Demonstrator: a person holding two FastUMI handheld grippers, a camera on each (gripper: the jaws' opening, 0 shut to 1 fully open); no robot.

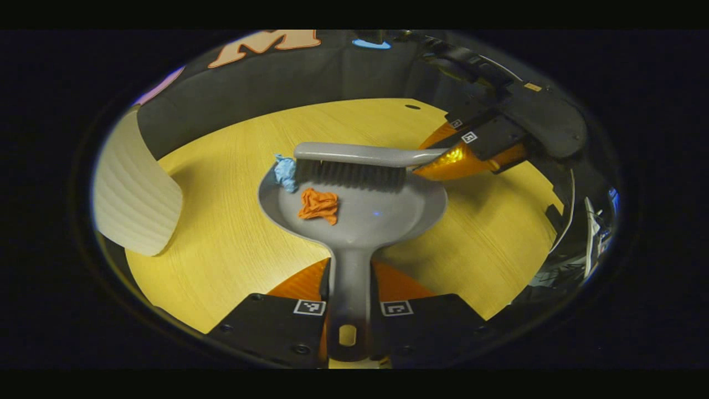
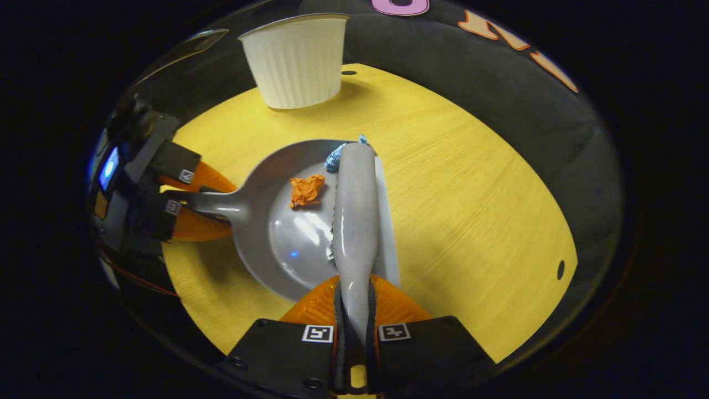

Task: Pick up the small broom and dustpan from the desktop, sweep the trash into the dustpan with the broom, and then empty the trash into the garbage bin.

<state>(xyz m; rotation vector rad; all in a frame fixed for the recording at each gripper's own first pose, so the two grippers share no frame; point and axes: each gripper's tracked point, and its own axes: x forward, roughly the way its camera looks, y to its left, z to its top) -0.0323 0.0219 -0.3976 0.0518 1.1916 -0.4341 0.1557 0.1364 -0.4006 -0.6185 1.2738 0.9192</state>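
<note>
My left gripper [image 1: 348,288] is shut on the handle of a grey dustpan [image 1: 382,213] that rests on the yellow desktop [image 1: 221,221]. An orange crumpled scrap [image 1: 319,204] lies inside the pan. A blue scrap [image 1: 286,172] sits at the pan's front lip, against the bristles of the grey broom [image 1: 354,155]. In the right gripper view, my right gripper [image 2: 354,302] is shut on the broom [image 2: 354,210] handle, the broom head lying across the dustpan [image 2: 288,233] mouth. The orange scrap [image 2: 306,190] and blue scrap [image 2: 334,158] show there too.
A white ribbed garbage bin [image 2: 296,61] stands at the far edge of the desktop [image 2: 471,194], beyond the dustpan; it appears at the left as the bin [image 1: 130,188] in the left gripper view. Black cloth wall surrounds the table.
</note>
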